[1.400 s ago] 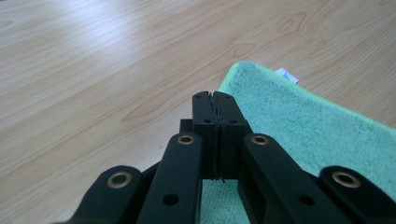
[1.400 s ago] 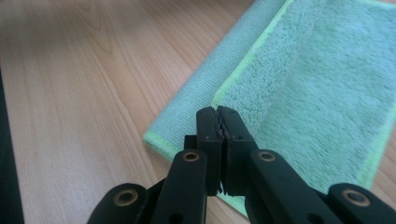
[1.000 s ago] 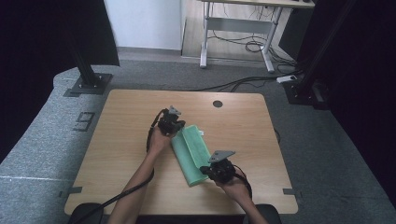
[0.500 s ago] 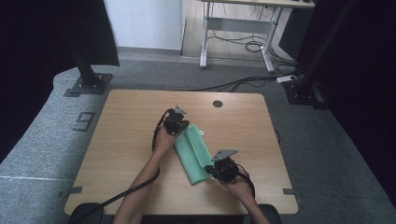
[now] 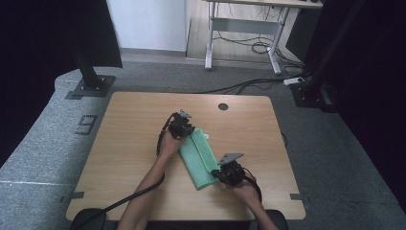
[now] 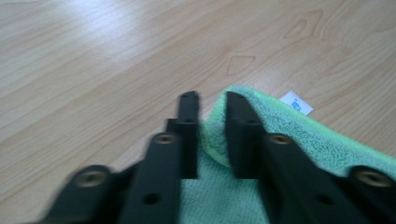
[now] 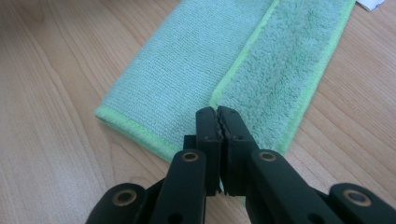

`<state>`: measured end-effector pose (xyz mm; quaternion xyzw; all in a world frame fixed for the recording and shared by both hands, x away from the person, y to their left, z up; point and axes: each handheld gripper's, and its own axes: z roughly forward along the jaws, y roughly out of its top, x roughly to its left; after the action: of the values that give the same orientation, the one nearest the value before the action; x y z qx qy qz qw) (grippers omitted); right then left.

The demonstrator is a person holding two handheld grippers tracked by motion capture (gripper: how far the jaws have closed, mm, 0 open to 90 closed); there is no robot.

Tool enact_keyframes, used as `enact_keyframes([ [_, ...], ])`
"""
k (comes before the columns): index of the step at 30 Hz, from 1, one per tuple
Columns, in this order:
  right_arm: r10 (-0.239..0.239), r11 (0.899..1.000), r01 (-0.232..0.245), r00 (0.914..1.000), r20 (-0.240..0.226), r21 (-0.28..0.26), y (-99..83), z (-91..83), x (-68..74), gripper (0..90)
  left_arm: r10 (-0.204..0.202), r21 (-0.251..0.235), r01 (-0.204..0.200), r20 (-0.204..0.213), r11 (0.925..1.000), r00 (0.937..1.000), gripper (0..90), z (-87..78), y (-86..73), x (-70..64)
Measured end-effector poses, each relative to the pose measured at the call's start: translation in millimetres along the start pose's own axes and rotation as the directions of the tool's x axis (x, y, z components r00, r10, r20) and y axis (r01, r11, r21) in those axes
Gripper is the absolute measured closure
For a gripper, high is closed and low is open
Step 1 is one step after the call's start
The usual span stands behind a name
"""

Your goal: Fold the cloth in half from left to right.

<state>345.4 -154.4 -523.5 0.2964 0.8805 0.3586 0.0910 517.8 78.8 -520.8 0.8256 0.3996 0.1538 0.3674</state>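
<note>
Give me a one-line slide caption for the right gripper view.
Right gripper, jaws closed, over the near edge of a folded green microfibre cloth on the light wooden table.

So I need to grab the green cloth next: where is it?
High view: the green cloth lies folded mid-table, between the left gripper and right gripper.

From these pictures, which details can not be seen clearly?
- Label print: the white tag on the green cloth is too small in the left gripper view.
- Right gripper: the right gripper view leaves unclear whether the shut jaws pinch cloth.
- Cloth's underside: hidden, high view.
</note>
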Motion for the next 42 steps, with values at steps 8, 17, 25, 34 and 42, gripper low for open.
enact_keyframes([
  [8,0.024,0.999,-0.025,0.9995,-0.019,-0.038,4.2,-10.2,-2.7,77.3,-0.005,-0.029,0.005,0.008,0.9996,1.0000,41.8,-15.2,4.6,4.1],
  [17,0.045,0.996,-0.042,0.9982,0.040,-0.077,8.2,-22.7,-11.2,59.5,0.016,-0.045,-0.015,0.018,0.9989,0.9997,33.4,-35.0,5.3,2.6],
  [25,0.049,0.998,-0.045,0.9958,0.077,-0.049,11.4,-14.0,-17.3,55.6,0.037,-0.035,-0.036,0.031,0.9987,0.9989,25.7,-50.2,-10.7,0.2],
  [34,0.069,0.997,-0.072,0.9861,0.151,0.014,1.0,-0.8,-33.0,51.8,0.026,0.012,-0.026,0.040,0.9996,0.9988,16.1,-50.0,-42.4,-4.0],
  [42,0.065,0.995,-0.074,0.9877,0.142,0.061,-5.7,6.8,-36.4,47.7,0.045,0.074,-0.046,0.019,0.9962,0.9988,14.0,-40.5,-61.1,-11.4],
])
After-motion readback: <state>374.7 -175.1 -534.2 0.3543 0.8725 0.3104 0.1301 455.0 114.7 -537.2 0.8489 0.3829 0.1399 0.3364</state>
